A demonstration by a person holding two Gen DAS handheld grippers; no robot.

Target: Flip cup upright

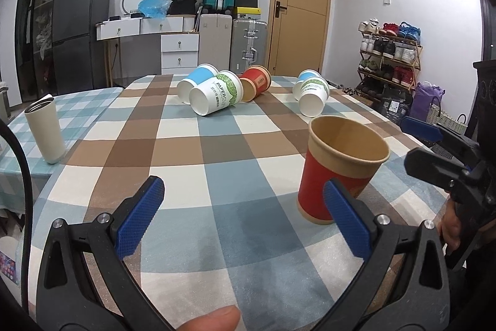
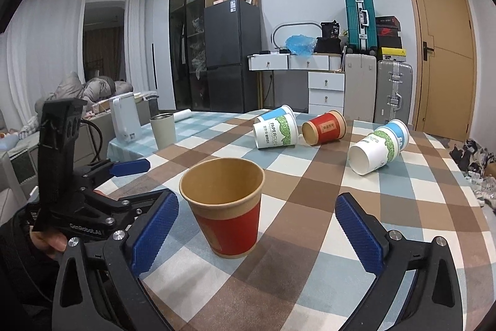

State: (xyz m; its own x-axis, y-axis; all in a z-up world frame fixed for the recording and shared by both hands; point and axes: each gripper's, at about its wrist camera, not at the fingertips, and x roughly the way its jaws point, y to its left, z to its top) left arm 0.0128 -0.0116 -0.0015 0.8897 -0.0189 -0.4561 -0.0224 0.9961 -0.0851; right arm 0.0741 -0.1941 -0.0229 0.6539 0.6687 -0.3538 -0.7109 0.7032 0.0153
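A red paper cup with a brown rim (image 1: pixel 338 172) stands upright on the checked tablecloth (image 1: pixel 217 145); it also shows in the right wrist view (image 2: pixel 226 207). My left gripper (image 1: pixel 245 213) is open and empty, the cup just beyond its right finger. My right gripper (image 2: pixel 257 225) is open, and the cup stands between its fingers without touching them. Further back lie several cups on their sides: a blue one (image 1: pixel 197 81), a green-printed white one (image 1: pixel 217 96), a red one (image 1: pixel 255 82) and a nested white and blue pair (image 1: pixel 311 93).
A white steel tumbler (image 1: pixel 45 131) stands upright at the table's left. A white kettle (image 2: pixel 125 120) stands beyond it. The right gripper's body (image 1: pixel 449 163) shows at the table's right edge. Suitcases, drawers, a fridge and a shoe rack line the walls.
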